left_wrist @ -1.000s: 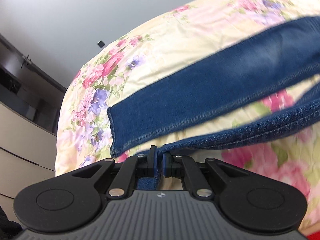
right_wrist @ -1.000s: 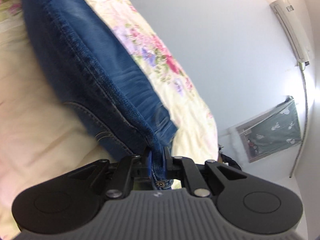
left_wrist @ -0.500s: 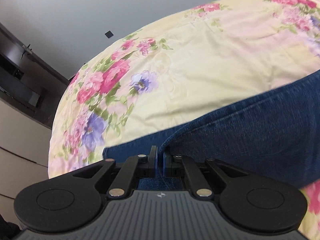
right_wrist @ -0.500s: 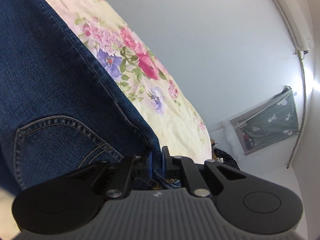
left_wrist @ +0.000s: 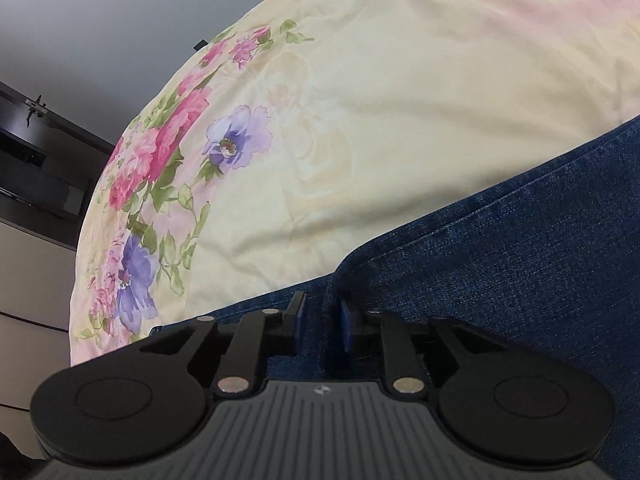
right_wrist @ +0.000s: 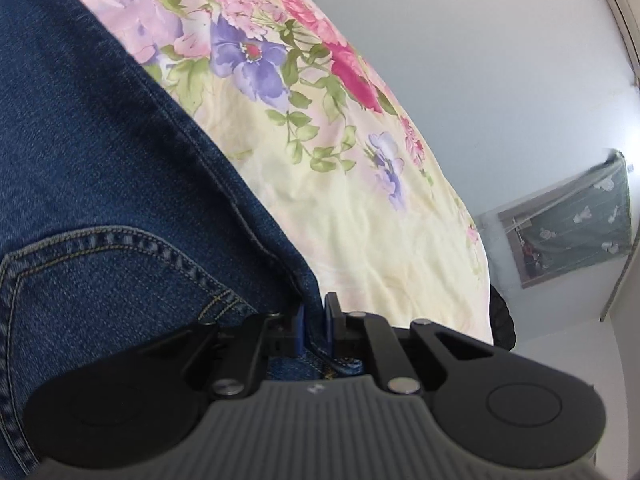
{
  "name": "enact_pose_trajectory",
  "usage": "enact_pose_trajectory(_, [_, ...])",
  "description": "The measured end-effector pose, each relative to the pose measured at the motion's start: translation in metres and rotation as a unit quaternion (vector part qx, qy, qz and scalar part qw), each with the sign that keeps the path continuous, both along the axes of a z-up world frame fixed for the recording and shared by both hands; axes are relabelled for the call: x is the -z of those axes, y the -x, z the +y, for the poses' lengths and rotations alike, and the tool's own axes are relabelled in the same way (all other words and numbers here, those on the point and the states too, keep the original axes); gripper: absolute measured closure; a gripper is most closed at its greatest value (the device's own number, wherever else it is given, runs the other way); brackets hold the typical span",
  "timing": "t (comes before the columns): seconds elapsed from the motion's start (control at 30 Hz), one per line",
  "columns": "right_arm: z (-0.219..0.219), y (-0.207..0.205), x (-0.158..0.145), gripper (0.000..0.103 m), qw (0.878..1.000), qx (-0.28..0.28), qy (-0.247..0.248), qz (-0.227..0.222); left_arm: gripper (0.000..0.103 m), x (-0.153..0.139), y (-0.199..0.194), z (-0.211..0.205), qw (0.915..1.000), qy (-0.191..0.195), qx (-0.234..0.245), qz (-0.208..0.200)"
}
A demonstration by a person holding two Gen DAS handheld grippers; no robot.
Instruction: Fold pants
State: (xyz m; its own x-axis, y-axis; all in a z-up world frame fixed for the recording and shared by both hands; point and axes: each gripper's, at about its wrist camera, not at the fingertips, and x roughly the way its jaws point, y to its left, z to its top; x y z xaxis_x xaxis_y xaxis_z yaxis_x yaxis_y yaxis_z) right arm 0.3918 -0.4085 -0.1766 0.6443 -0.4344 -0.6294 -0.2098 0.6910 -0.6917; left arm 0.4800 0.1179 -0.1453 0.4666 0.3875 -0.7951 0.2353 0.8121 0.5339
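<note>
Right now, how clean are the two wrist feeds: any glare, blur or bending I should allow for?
Left wrist view: sharp, evenly lit; fisheye bows the floral bedspread into a dome, and the corners go dark. Right wrist view: jeans stitching crisp, bright glare at the right edge on the wall, and the hanging cloth looks hazy.

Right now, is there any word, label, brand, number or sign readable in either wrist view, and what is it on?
No readable text in either view.
A small pale emblem on the left gripper body: too small to read.
A like mark on the right gripper body: blurred.
The jeans show stitching only, no label.
</note>
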Motion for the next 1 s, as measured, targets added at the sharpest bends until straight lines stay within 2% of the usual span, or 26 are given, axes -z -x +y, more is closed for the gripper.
enact_pose_trajectory(0.03, [0.000,0.000,-0.003,0.096,1.000,0.009,-0.006,-0.003,0.054,-0.005,0.000,0.002,1.0000,0.007,-0.003,-0.005])
enact_pose_trajectory(0.07, [0.001,0.000,-0.006,0.094,1.000,0.016,-0.008,-0.007,0.039,-0.013,0.001,0.006,0.9996,0.024,-0.004,-0.010])
enact_pose_trajectory(0.1, [0.002,0.002,-0.011,0.086,1.000,0.021,-0.005,-0.012,0.016,-0.022,0.003,0.009,0.9990,0.041,-0.003,-0.017])
enact_pose_trajectory(0.13, [0.005,0.006,-0.018,0.067,0.999,0.024,-0.003,-0.023,0.011,-0.033,0.007,0.011,0.9981,0.053,-0.001,-0.030])
enact_pose_trajectory(0.2, [0.010,0.014,-0.035,0.052,0.998,0.034,-0.015,-0.042,0.011,-0.055,0.017,0.015,0.9969,0.063,0.007,-0.046])
enact_pose_trajectory(0.27, [0.017,0.024,-0.051,0.052,0.996,0.052,-0.048,-0.045,0.012,-0.074,0.029,0.024,0.9958,0.075,0.008,-0.051])
enact_pose_trajectory(0.33, [0.030,0.044,-0.066,0.052,0.993,0.059,-0.093,-0.042,0.020,-0.089,0.045,0.035,0.9947,0.089,0.008,-0.051])
enact_pose_trajectory(0.43, [0.054,0.076,-0.073,0.052,0.988,0.050,-0.140,-0.031,0.020,-0.098,0.080,0.050,0.9936,0.092,0.020,-0.061])
enact_pose_trajectory(0.53, [0.080,0.106,-0.065,0.052,0.985,0.041,-0.166,-0.010,0.020,-0.082,0.114,0.059,0.9949,0.063,0.052,-0.059])
enact_pose_trajectory(0.67, [0.103,0.139,-0.048,0.052,0.987,0.045,-0.156,0.014,0.020,-0.052,0.142,0.070,0.9948,0.052,0.068,-0.055])
enact_pose_trajectory(0.73, [0.105,0.151,-0.044,0.052,0.985,0.063,-0.159,0.017,0.031,-0.039,0.142,0.078,0.9955,0.024,0.067,-0.062])
enact_pose_trajectory(0.77, [0.102,0.156,-0.043,0.052,0.984,0.074,-0.163,0.015,0.050,-0.036,0.140,0.085,0.9963,0.023,0.061,-0.057])
enact_pose_trajectory(0.8, [0.101,0.160,-0.043,0.052,0.983,0.083,-0.165,0.014,0.073,-0.036,0.138,0.091,0.9964,0.033,0.058,-0.053])
enact_pose_trajectory(0.9, [0.094,0.166,-0.045,0.052,0.981,0.104,-0.163,0.014,0.085,-0.052,0.132,0.110,0.9940,0.046,0.043,-0.090])
enact_pose_trajectory(0.97, [0.092,0.168,-0.047,0.052,0.981,0.115,-0.158,0.015,0.086,-0.067,0.123,0.121,0.9913,0.041,0.031,-0.121])
enact_pose_trajectory(1.0, [0.092,0.169,-0.047,0.052,0.980,0.120,-0.158,0.015,0.082,-0.074,0.115,0.127,0.9901,0.042,0.018,-0.133])
